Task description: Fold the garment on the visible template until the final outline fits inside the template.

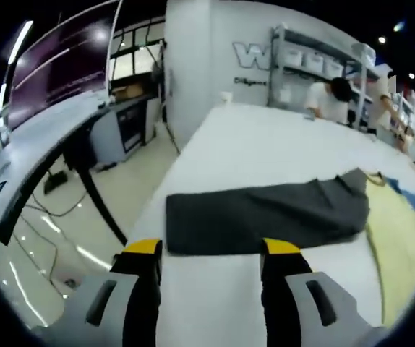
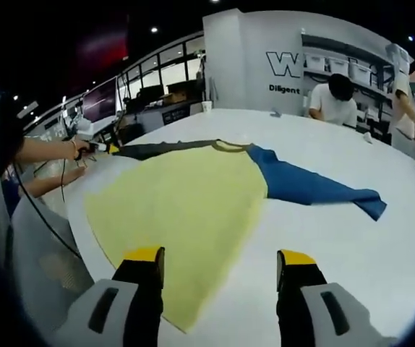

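Note:
A shirt lies flat on the white table (image 2: 381, 260). It has a pale yellow body (image 2: 186, 210), a dark grey sleeve (image 1: 265, 213) and a blue sleeve (image 2: 309, 184). My left gripper (image 1: 212, 249) is open, its jaws just short of the grey sleeve's near edge and holding nothing. In the left gripper view the yellow body (image 1: 403, 238) and the blue sleeve (image 1: 410, 195) lie off to the right. My right gripper (image 2: 220, 256) is open above the yellow hem, with nothing between its jaws. In the right gripper view a hand holds the left gripper (image 2: 99, 147) at the grey sleeve's (image 2: 164, 148) far end.
The table's left edge (image 1: 150, 210) drops to a shiny floor with cables. A curved grey desk (image 1: 41, 144) stands left of it. Two people (image 2: 334, 97) work at the table's far side in front of shelves with bins (image 1: 316, 61). A small cup (image 1: 225, 96) sits far back.

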The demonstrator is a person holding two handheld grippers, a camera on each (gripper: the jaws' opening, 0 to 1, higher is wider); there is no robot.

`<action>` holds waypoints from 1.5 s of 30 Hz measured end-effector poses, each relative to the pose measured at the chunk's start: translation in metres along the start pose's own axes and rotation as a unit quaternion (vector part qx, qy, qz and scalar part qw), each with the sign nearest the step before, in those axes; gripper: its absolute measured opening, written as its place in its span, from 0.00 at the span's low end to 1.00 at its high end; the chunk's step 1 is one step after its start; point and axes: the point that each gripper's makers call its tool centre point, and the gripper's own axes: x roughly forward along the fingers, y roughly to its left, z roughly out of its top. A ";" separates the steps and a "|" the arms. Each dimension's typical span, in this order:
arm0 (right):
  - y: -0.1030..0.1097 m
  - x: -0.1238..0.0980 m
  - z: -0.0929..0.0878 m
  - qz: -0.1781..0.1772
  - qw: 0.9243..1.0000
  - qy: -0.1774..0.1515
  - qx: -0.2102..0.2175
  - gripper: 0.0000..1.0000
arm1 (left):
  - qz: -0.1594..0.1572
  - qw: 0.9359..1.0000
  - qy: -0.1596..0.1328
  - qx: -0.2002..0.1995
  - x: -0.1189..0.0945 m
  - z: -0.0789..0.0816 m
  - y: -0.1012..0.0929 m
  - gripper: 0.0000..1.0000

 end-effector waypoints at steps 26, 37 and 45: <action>0.001 0.003 0.003 -0.012 1.000 0.006 0.007 0.55 | 0.029 0.999 0.025 -0.016 0.017 0.001 0.006 0.00; 0.001 0.000 0.012 -0.009 1.000 -0.016 0.011 0.55 | 0.006 0.999 -0.043 -0.019 -0.001 0.075 0.003 0.00; -0.002 -0.007 0.009 -0.012 0.999 -0.026 0.020 0.55 | -0.017 0.998 -0.063 0.012 -0.008 0.113 -0.009 0.00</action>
